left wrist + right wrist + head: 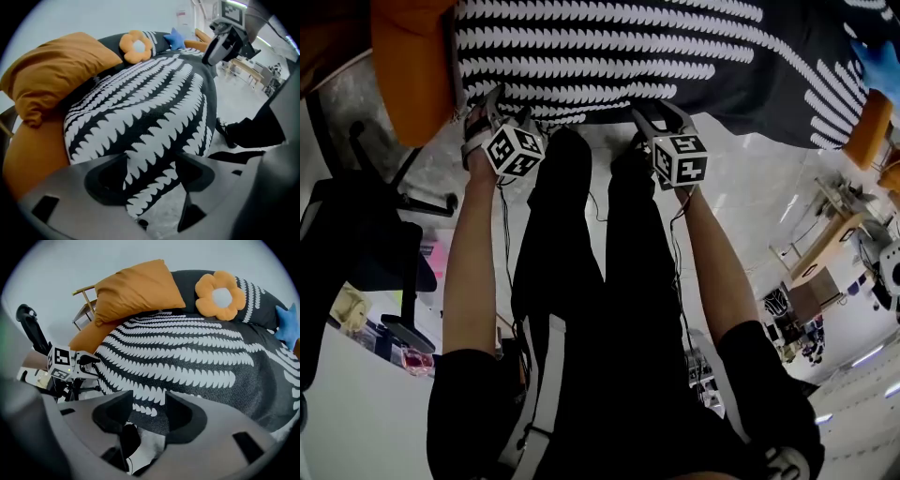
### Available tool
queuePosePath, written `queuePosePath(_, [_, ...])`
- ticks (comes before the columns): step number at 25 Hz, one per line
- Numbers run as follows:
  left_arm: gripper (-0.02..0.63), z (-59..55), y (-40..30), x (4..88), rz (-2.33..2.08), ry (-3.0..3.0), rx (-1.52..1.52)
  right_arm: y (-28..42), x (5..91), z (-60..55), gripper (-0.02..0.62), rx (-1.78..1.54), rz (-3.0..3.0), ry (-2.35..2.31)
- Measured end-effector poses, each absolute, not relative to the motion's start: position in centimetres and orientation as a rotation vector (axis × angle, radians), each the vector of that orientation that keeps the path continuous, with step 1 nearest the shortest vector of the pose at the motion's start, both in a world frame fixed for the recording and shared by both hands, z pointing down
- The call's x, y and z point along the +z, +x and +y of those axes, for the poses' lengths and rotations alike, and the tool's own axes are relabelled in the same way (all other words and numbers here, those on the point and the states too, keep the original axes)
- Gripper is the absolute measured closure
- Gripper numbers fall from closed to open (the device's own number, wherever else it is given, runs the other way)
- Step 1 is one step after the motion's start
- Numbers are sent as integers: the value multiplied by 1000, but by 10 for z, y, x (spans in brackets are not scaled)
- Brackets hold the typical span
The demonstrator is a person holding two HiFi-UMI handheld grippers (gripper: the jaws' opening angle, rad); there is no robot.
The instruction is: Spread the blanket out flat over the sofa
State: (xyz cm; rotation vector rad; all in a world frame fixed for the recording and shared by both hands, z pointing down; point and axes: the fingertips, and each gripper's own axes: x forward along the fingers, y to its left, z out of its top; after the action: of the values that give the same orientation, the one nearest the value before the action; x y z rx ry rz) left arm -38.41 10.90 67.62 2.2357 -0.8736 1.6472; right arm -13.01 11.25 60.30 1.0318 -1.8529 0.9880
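Observation:
A black blanket with white toothed stripes [656, 47] lies spread over the orange sofa [33, 154], and its front hem hangs over the seat edge. My left gripper [502, 112] is at the hem's left part. In the left gripper view its jaws [150, 180] stand wide apart, with the hem [150, 103] lying loose between them and no pad pressing on it. My right gripper [661, 117] is at the hem further right. Its jaws [147, 413] are also apart, and the blanket's edge [197, 357] sits just beyond them.
An orange pillow [133, 289], a flower cushion [220, 294] and a blue star cushion [288, 326] rest along the sofa back. A black office chair [366, 234] stands to the left on the pale floor. The person's legs [581, 244] stand close to the sofa front.

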Motion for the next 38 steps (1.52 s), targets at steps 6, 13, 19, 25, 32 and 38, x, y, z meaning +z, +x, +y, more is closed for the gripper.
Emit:
queuePosePath(6, [472, 104, -404, 699, -683, 2120, 1875, -123, 598, 112, 376, 1023, -1825, 1126])
queuePosePath(13, [578, 121, -427, 691, -672, 2026, 1777, -100, 596, 124, 382, 1080, -1787, 1177])
queuePosePath(19, [577, 109, -442, 684, -839, 1947, 1656, -95, 584, 128, 382, 1100, -1802, 1222])
queuePosePath(25, [451, 111, -457, 634, -1064, 1888, 1352, -89, 566, 137, 382, 1102, -1805, 1281])
queuePosePath(32, [443, 139, -302, 586, -1000, 1906, 1228, 18, 539, 168, 386, 1157, -1802, 1335])
queuePosePath(38, [445, 144, -205, 511, -833, 2038, 1100, 16, 476, 176, 408, 1145, -1818, 1400])
